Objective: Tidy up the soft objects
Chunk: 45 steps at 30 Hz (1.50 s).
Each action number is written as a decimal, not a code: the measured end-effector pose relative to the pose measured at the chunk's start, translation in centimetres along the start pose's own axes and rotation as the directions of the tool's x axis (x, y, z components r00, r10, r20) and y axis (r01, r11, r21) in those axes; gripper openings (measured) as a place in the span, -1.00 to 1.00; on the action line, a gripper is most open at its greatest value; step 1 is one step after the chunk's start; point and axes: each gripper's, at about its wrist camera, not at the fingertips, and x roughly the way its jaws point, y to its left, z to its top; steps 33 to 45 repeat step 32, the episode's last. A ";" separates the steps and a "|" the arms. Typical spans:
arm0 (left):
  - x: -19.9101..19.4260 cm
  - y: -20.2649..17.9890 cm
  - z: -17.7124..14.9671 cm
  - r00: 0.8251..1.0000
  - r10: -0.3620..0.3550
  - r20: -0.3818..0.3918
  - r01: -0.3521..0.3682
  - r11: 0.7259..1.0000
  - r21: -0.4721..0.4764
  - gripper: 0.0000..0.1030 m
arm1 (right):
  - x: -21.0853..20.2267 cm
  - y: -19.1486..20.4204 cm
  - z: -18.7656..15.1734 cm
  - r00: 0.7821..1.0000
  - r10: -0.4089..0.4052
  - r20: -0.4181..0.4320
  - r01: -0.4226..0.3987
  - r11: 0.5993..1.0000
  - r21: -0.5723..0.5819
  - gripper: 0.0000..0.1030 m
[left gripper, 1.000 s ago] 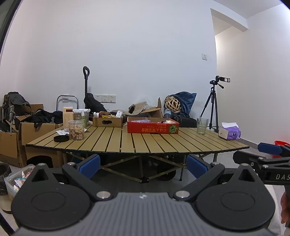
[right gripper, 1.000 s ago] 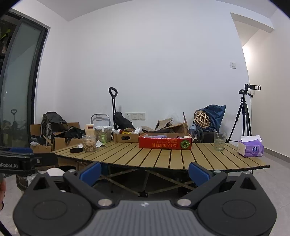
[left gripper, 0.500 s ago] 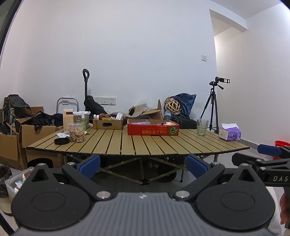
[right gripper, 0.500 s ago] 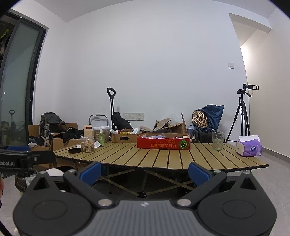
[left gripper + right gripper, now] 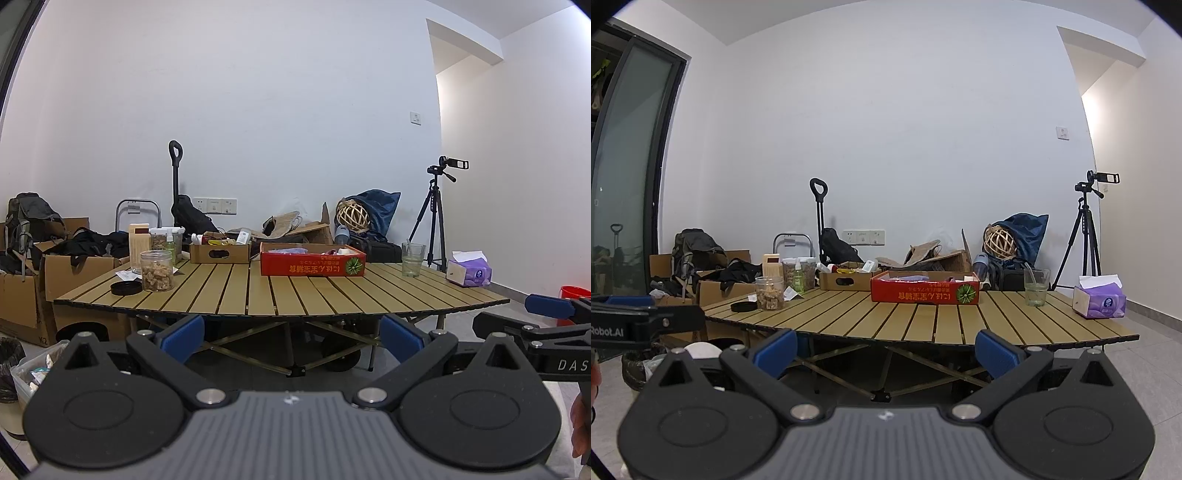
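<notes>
Both tongs are held in the air short of the counter (image 5: pixel 258 291), level with its near edge and touching nothing. The left tongs (image 5: pixel 291 334) stand wide open, their blue pads (image 5: pixel 183 332) far apart with only open space and the folding legs under the counter between them. The right tongs (image 5: pixel 884 345) are spread just as wide and are likewise empty, blue pads (image 5: pixel 997 352) well clear of the slatted top. In the left wrist view the right tongs show at the right border as a black arm with a blue tip; in the right wrist view the left tongs show the same way at the left border.

The soft things lie in the red box (image 5: pixel 312 264), which sits toward the far edge of the counter, near its middle; pale purple and white pieces show above its rim, too small to tell apart. Just to its left at the far edge is a brown cardboard box (image 5: pixel 219 252). Near the left edge stand a clear jar (image 5: pixel 157 270) of brown chunks and, beside it, a black lid (image 5: pixel 126 287). Toward the right edge are a drinking glass (image 5: pixel 413 259) and, nearer the corner, a purple tissue pack (image 5: pixel 469 273).
</notes>
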 end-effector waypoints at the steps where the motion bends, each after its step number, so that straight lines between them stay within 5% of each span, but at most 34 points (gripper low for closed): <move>1: 0.0 0.0 0.1 1.000 0.000 -0.001 0.000 1.000 0.001 1.00 | 0.0 0.0 0.0 1.000 0.001 -0.002 -0.001 1.000 0.000 1.00; 45: -0.3 0.6 0.4 0.999 0.007 0.031 -0.007 1.000 0.003 1.00 | -0.2 0.0 -0.1 1.000 0.015 -0.004 -0.015 1.000 -0.006 1.00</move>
